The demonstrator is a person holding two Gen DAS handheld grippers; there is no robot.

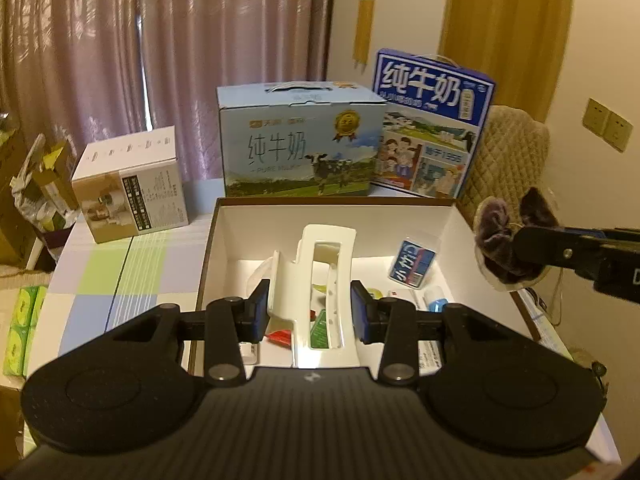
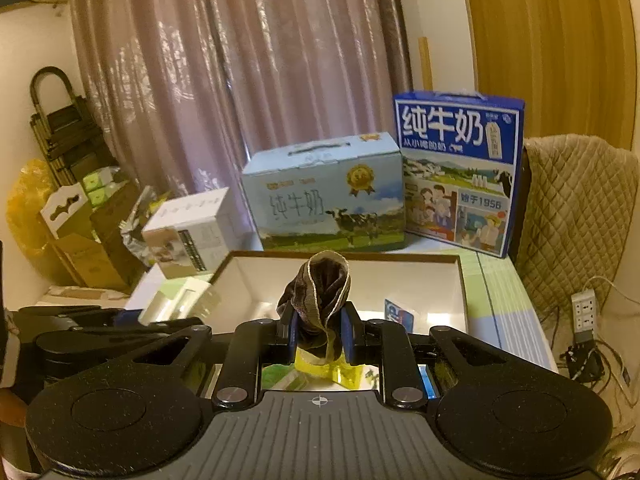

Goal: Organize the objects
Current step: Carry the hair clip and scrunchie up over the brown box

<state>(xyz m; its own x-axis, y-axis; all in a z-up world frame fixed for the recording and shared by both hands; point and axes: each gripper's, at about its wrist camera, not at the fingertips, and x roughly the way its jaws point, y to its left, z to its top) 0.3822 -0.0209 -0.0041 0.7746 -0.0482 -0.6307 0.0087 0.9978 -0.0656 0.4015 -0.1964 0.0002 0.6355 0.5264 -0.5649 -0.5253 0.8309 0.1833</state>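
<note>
Left gripper (image 1: 310, 306) is clamped narrow on a white plastic holder (image 1: 320, 280), a slotted moulded piece; blue pads bear on its two outer side walls, and it hangs over the open white storage box (image 1: 456, 220) straight ahead of the fingers. Right gripper (image 2: 319, 338) is pinched tight on a dark purple velvet scrunchie (image 2: 320, 296), which bunches up above the pads; in the left wrist view it sits off to the right, just past the box's right wall. Handling, my read: the holder is light and stiff but thin-walled and smooth, so it could slip or flex. Grip the solid side walls, not across the open slot, and keep squeeze modest. Scrunchie is soft, light, non-fragile, compresses to nothing; any pinch through the bunched fabric works, only risk is it snagging on a pad at release. Below the left fingers the box already has a blue floss container (image 1: 414, 262), a small tube and red/green sachets. Beyond the box: two milk cartons (image 1: 300, 140) and a small white carton (image 1: 132, 184).
</note>
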